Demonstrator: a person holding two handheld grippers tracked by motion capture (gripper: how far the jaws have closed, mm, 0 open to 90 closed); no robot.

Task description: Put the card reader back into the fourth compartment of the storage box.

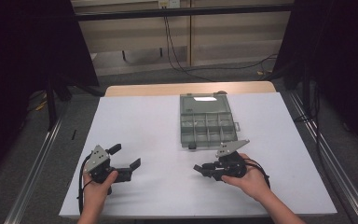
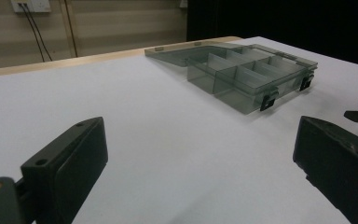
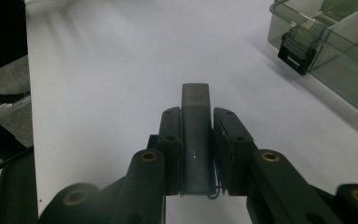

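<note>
Grey, stiff, light-looking bar (image 3: 195, 140) sits clamped lengthwise in my right gripper (image 3: 195, 116); my left gripper (image 1: 125, 157) gapes empty, near-left.

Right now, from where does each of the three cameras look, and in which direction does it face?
High view: above the person's side, looking forward and down at the table; both hands, left tongs, right tongs.
Left gripper view: rides on the left tongs, jaws wide apart, facing the open compartment box.
Right gripper view: rides on the right tongs, shut on a dark flat bar, facing across the white sheet.
Shared: all three show the box and its black latches.
</note>
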